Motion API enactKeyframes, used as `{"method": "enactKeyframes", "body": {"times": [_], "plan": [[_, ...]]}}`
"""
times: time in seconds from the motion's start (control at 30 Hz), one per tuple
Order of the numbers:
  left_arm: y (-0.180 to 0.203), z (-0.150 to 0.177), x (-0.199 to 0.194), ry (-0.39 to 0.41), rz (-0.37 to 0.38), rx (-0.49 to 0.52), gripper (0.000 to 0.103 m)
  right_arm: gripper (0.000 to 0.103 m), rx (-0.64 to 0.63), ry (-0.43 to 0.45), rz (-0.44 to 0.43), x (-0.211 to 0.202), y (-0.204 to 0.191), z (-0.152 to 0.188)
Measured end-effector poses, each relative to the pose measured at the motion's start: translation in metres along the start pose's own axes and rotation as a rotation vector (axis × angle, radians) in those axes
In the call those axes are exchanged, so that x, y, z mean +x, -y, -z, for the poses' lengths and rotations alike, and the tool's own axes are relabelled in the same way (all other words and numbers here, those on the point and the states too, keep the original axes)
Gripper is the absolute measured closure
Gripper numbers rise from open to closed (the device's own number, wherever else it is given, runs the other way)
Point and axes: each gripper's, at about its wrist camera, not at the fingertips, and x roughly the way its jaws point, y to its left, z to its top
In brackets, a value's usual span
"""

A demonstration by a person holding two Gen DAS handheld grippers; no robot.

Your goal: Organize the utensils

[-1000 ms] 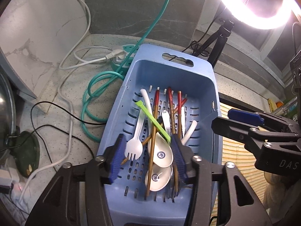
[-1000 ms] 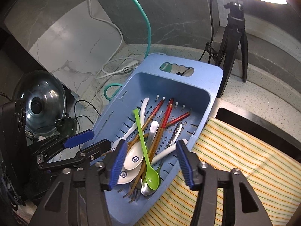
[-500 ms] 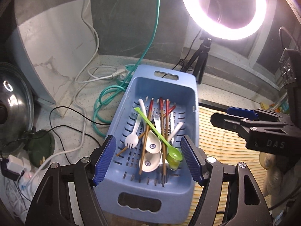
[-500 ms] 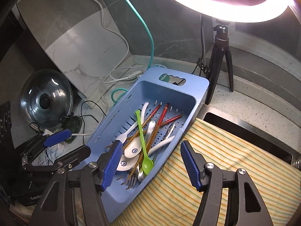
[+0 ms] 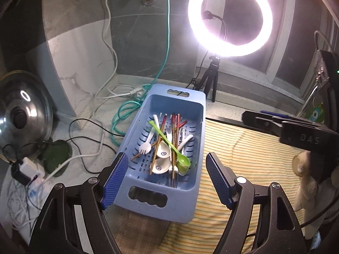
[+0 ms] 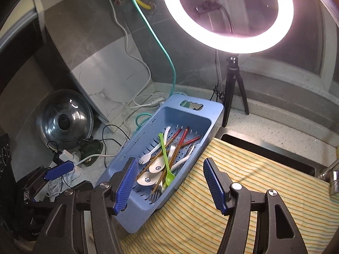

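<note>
Held above and back from a blue basket (image 5: 167,148), with the left gripper (image 5: 167,180) spread wide and empty, fingers framing the basket's near end. Likewise spread and empty, the right gripper (image 6: 169,182), hanging over the basket's right edge and the striped cloth (image 6: 243,180) beside it.

Ahead of and below both grippers, inside the basket, a loose heap of utensils: a green spoon (image 5: 169,142) slanting across the top, a white fork (image 5: 148,141) to the left, white soup spoons (image 5: 162,158) nearest the gripper, brown chopsticks (image 5: 174,139) with red ends running lengthwise, and what looks like a metal fork (image 6: 155,194) partly buried at the near end. All crossed over one another, none sorted by kind, so probably dumped together to drain, given the slotted floor.

Basket resting on the table (image 5: 99,116), its right side meeting the cloth, which seems spread flat to the right as a laying-out place, though bare in both views. Beyond the basket, a ring light (image 5: 229,19) on a small tripod; far left, a pot lid (image 5: 21,114) leaning, with cables trailing.

Such a height fits either picking a target from the heap or a pause between reaches. Green spoon on top likely easiest to lift; chopsticks underneath apt to drag neighbours.
</note>
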Motion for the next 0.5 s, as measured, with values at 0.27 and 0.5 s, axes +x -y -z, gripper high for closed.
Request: {"method": "enactKeyframes", "body": {"times": [0.27, 0.5], "plan": [[0.009, 0.008, -0.024, 0.041, -0.032, 0.003, 0.023, 0.016, -0.022, 0.106, 0.007, -0.047, -0.009, 0.009], [0.019, 0.010, -0.033, 0.056, -0.048, 0.016, 0.023, 0.011, -0.053, 0.118, 0.011, -0.058, -0.017, 0.012]]}}
